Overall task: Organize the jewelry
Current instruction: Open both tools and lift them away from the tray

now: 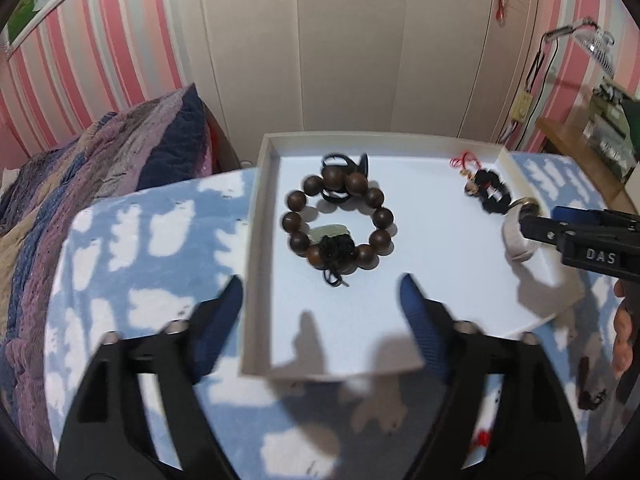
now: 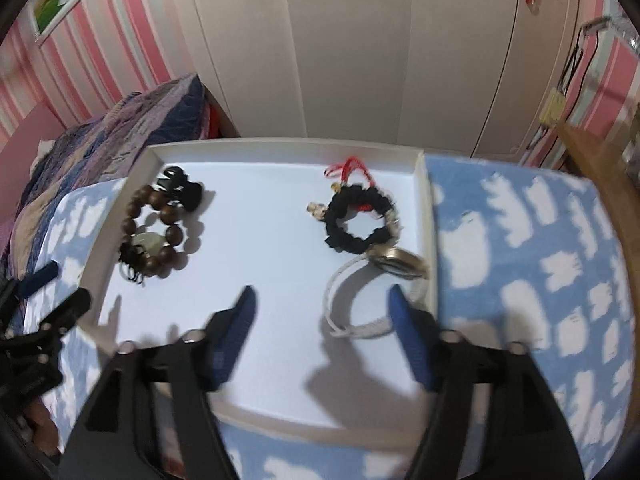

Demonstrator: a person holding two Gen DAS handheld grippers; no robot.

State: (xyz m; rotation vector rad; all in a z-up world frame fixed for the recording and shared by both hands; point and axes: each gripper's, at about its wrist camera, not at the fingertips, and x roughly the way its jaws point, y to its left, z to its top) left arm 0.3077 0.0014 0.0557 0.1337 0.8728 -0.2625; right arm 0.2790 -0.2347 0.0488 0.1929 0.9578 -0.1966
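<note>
A shallow white cardboard tray on the blue cloud-print cloth holds a dark brown wooden bead bracelet at its left and a white-strapped wristwatch at its right. The left gripper and right gripper both gape wide, empty.

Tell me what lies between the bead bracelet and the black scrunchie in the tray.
Nothing: between the bead bracelet and the scrunchie only bare white tray floor shows, clearest in the right wrist view.
</note>
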